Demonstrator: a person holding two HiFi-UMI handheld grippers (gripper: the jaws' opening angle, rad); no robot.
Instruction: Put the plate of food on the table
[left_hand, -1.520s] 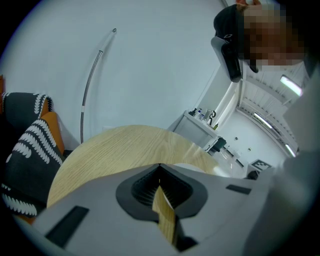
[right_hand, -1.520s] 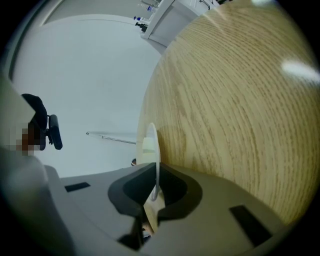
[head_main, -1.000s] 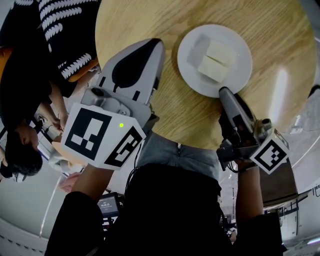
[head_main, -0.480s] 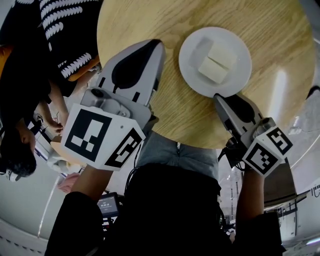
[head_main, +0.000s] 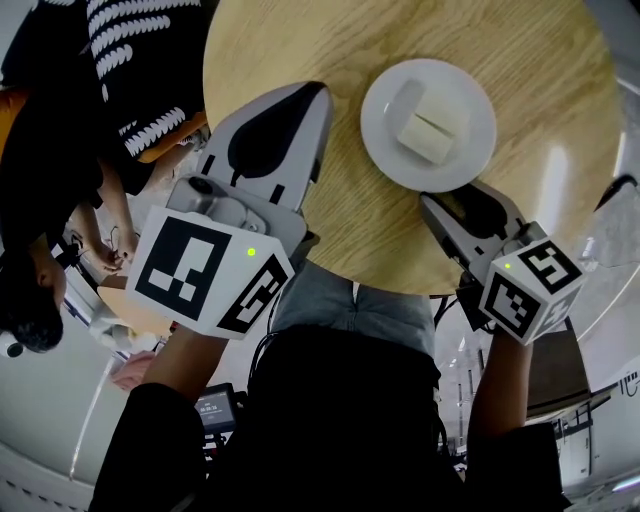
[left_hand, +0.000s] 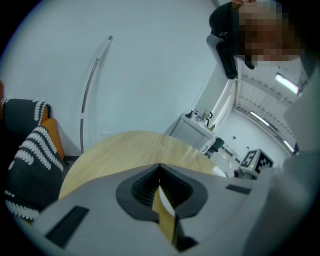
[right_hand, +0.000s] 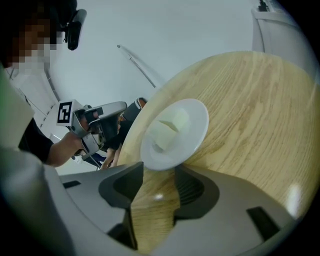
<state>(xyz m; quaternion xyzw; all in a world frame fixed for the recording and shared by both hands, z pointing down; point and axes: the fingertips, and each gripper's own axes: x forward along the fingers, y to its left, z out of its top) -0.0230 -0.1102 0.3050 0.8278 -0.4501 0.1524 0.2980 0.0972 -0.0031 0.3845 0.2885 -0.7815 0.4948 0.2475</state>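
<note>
A white plate (head_main: 385, 150) with two pale blocks of food (head_main: 432, 125) rests on the round wooden table (head_main: 300, 50). My right gripper (head_main: 447, 200) lies flat just short of the plate's near rim. Its jaws have just been opening and now stand open, with only bare wood between them. In the right gripper view, the plate (right_hand: 200, 125) and the food (right_hand: 170, 125) lie right ahead of the right gripper (right_hand: 159, 170). My left gripper (head_main: 315, 95) hangs over the table's left part, shut on nothing; in its own view the left gripper (left_hand: 160, 167) faces bare table (left_hand: 125, 150).
A person in a black-and-white patterned top (head_main: 130, 60) sits at the table's left edge, and another person's head (head_main: 30, 310) shows further left. The table's near edge runs just above my lap (head_main: 350, 310). A white wall lies beyond the table.
My right gripper has rolled from its side to flat, with its marker cube now facing up. Its jaws have spread and come off the plate's near rim. The plate and left gripper stayed put.
</note>
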